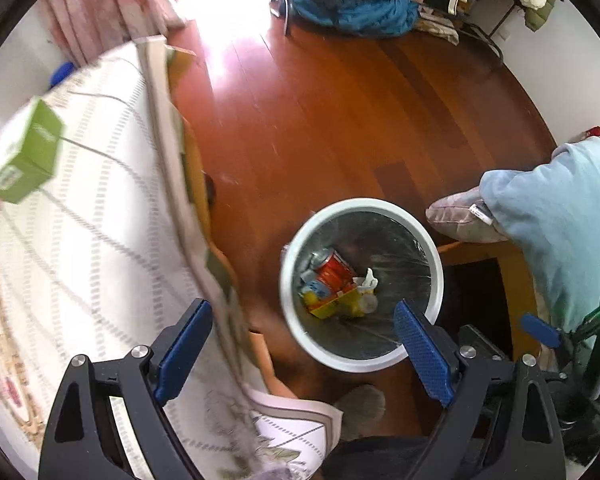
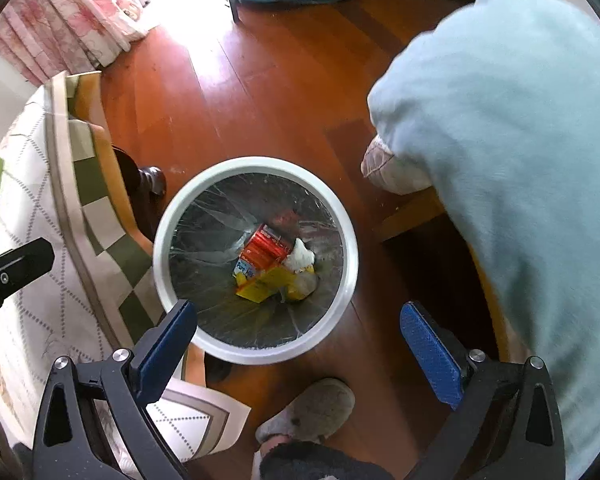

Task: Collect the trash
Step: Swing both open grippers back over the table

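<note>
A white round trash bin [image 1: 296, 328] with a clear liner stands on the wooden floor; it also shows in the right wrist view [image 2: 350, 264]. Inside lie a red can [image 1: 334, 270], a yellow carton [image 1: 332, 304] and a white tissue [image 1: 368, 280]; the can [image 2: 266, 246], carton [image 2: 260, 286] and tissue [image 2: 302, 258] show in the right wrist view too. My left gripper [image 1: 304, 344] is open and empty above the bin's near left rim. My right gripper [image 2: 300, 340] is open and empty above the bin's near rim.
A table with a white patterned cloth [image 1: 100, 220] is on the left, with a green box [image 1: 24, 160] on it. A chair with a light blue garment [image 2: 500, 140] stands right of the bin. A grey slipper [image 2: 312, 410] is near the bin. Clothes pile [image 1: 352, 0] lies far back.
</note>
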{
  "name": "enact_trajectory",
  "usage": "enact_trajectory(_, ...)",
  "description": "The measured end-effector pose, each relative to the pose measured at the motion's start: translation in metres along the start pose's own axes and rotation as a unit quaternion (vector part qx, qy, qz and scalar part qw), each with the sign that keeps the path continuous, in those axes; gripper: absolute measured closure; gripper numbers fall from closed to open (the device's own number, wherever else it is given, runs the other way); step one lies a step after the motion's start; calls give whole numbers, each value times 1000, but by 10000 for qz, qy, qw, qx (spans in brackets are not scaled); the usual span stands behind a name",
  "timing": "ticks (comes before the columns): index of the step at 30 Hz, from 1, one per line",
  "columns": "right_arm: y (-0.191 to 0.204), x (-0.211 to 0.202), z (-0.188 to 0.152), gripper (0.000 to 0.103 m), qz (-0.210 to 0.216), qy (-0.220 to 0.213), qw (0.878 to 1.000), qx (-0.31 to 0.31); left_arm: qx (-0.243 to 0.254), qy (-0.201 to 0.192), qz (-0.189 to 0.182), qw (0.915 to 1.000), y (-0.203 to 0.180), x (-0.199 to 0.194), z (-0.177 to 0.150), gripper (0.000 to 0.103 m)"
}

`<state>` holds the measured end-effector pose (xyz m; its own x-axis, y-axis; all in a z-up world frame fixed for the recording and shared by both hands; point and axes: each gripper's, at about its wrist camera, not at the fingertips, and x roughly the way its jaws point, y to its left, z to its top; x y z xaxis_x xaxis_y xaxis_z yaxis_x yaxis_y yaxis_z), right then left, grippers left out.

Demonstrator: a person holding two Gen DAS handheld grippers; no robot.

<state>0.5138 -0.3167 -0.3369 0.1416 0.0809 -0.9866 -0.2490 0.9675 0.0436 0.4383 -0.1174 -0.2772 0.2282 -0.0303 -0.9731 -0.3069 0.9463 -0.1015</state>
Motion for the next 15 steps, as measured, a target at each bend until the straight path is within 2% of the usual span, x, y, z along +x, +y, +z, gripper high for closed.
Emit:
enact_trajectory(5, 7, -38, -12, 0, 13, -250, 9997, -30, 91, -370, 208, 9991, 2, -42, -18, 10)
enact_trajectory(15, 11, -124, -41, 0, 14, -833, 9965, -75, 106, -888, 294, 9956, 11, -107, -52, 10)
